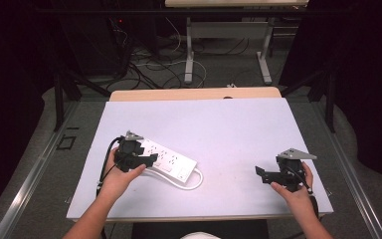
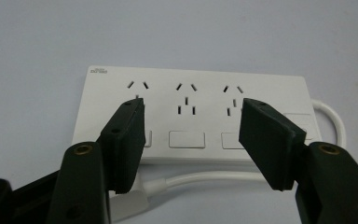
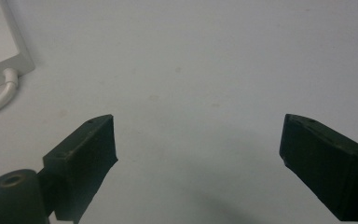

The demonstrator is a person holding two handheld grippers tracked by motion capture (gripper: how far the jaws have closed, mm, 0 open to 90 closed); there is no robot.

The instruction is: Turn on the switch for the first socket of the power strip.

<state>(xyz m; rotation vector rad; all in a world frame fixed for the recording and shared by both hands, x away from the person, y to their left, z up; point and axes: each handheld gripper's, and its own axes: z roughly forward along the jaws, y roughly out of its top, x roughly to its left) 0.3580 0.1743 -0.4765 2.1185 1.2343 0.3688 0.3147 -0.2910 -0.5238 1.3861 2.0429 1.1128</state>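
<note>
2 grippers in my hands, both low over the table [image 1: 238,124]. My left hand [image 1: 117,179] wraps the left gripper [image 1: 146,160] from below, forearm coming in from the bottom edge, gripper pointing across at the white power strip [image 1: 166,159]. In the left gripper view the left gripper [image 2: 191,140] has its jaws spread part way, hanging above the near long edge of the power strip [image 2: 191,93]; whether the pads touch the strip I can't tell, and nothing is pinched. The strip shows 3 socket groups and a row of rectangular switches; its white cable [image 2: 205,179] runs under the jaws and loops round the right end.

My right hand [image 1: 293,191] holds the right gripper [image 1: 259,174] near the right front of the table, well apart from the strip, jaws pointing left toward it. In the right gripper view the right gripper [image 3: 198,158] is spread wide, only bare tabletop between the jaws, with 1 corner of the strip [image 3: 0,42] and a bit of cable [image 3: 0,95] at top left.

Surface: pale lilac-white sheet over a wooden tabletop [image 1: 194,93], the wood showing at the far edge. The strip lies flat, angled, at left centre. Room: dark, grey floor [image 1: 219,64] with tangled cables, legs of a 2nd table [image 1: 229,45] behind, black frame posts at both sides.
</note>
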